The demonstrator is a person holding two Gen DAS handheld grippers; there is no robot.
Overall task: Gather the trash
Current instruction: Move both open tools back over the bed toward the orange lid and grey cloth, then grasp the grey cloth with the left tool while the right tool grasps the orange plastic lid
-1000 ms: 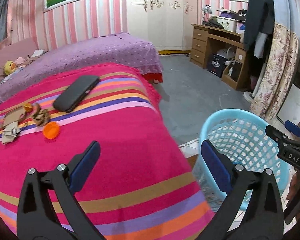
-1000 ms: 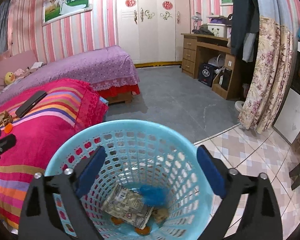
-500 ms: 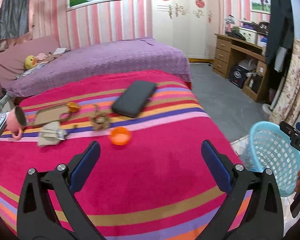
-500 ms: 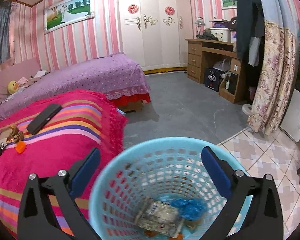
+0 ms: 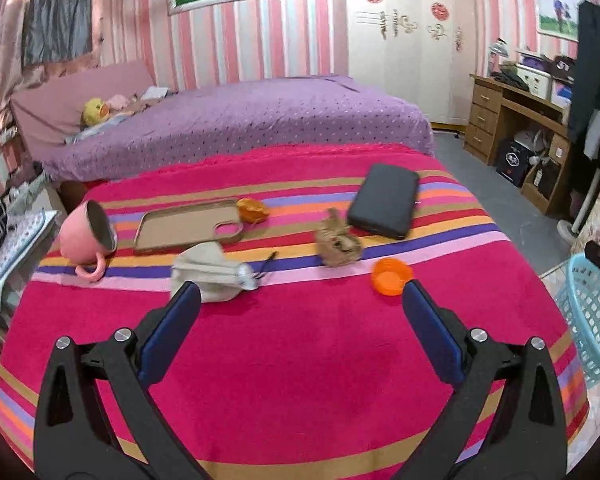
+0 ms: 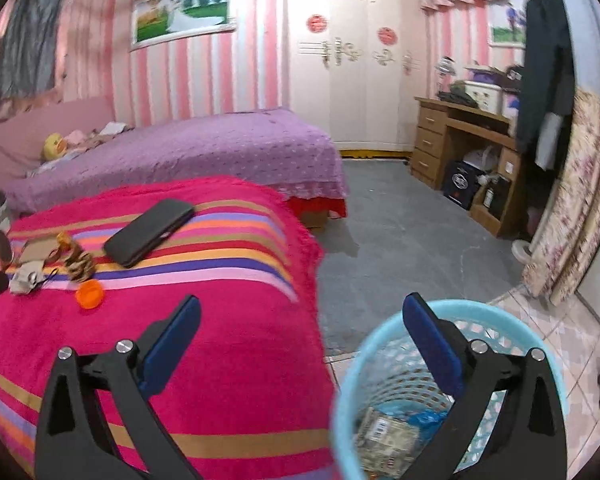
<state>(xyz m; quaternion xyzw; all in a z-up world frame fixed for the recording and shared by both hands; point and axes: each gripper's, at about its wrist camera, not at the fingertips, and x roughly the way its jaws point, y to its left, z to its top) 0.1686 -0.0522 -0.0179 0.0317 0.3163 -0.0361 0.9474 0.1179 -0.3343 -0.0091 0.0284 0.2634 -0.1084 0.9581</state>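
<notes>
The orange cap (image 5: 392, 281) lies on the striped blanket (image 5: 300, 360), just in front of the crumpled brown wrapper (image 5: 337, 245). The left claw (image 5: 300, 312) is spread wide and empty, so centre it over the cap before closing. The right claw (image 6: 300, 322), wide too, hangs by the blue basket (image 6: 548, 356).

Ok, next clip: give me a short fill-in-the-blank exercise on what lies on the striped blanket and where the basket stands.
1. The pink mug lies on its ____ on the striped blanket.
2. The small cap nearest the left gripper is coloured ____.
3. The light blue basket stands on the ____, beside the bed.
4. Both the left gripper and the right gripper have their jaws ____.

Missing words: side; orange; floor; open
</notes>
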